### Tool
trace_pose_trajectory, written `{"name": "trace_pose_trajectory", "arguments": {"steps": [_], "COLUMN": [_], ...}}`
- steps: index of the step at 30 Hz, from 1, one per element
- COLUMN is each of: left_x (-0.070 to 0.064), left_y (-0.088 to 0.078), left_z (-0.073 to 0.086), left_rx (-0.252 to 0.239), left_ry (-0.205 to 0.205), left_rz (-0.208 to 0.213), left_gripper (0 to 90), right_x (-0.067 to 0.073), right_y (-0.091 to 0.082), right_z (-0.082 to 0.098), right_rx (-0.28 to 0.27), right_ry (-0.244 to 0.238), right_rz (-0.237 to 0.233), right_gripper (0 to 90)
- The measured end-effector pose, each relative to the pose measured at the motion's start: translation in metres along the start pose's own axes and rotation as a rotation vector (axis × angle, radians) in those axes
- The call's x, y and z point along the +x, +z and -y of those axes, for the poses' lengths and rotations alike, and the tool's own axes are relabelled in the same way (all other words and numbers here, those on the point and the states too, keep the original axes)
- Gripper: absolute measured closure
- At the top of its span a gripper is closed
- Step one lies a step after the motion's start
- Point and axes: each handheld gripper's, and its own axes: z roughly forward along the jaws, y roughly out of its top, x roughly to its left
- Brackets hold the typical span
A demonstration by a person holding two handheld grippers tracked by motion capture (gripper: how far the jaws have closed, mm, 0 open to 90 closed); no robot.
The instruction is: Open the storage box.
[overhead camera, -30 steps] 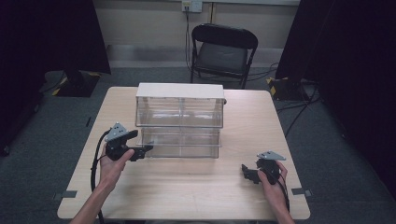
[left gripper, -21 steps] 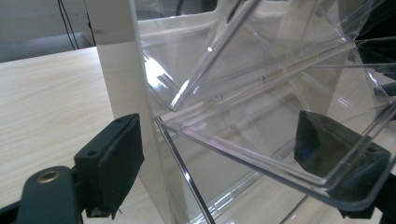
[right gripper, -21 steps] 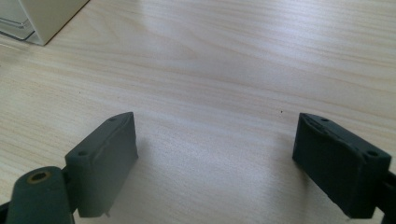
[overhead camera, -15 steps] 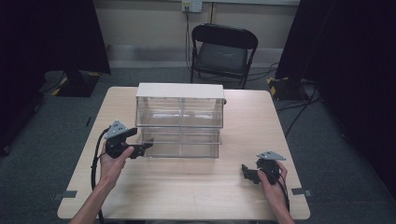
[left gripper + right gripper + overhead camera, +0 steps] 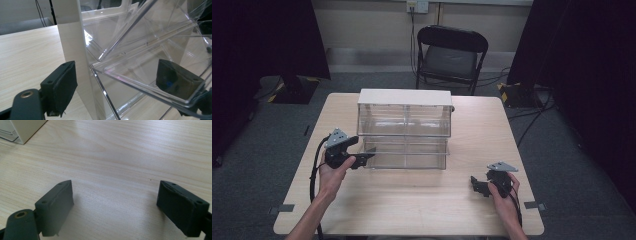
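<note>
My left fingers (image 5: 117, 87) gape around the drawer (image 5: 150, 75) corner, gripping nothing. I judge I'm reaching to open it; next, clench and pull. My right fingers (image 5: 122, 205) rest released.

My left gripper (image 5: 362, 160) is black plastic with a grey three-cornered plate on top and a black cable looping off toward seven o'clock. My right gripper (image 5: 476, 184) matches it. Up close, each jaw carries a dark rectangular pad with small screw holes, and a brass-ringed hole sits at seven o'clock. My forearms are bare.
</note>
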Motion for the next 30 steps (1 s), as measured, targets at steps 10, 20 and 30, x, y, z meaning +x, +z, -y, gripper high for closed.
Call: {"name": "trace_pose_trajectory", "arguments": {"steps": [10,20,30], "left_x": [0.0004,0.0013,0.0021], "left_y": [-0.0027,-0.0020,-0.0009], "left_z": [-0.0084,-0.0096,-0.0105], "left_rx": [-0.023,-0.037,-0.041], "left_ry": [-0.003,-0.009,-0.018], "left_rz": [0.025,0.020,0.018], "left_gripper": [15.6,15.4,15.2], "right_x": [0.0000,0.0000,0.0000], "right_y": [0.0000,0.0000,0.0000], "right_z": [0.0000,0.0000,0.0000], "right_rx": [0.000,0.000,0.000], "right_ry": [0.000,0.000,0.000], "right_rz": [0.000,0.000,0.000], "right_gripper": [13.0,13.0,13.0]}}
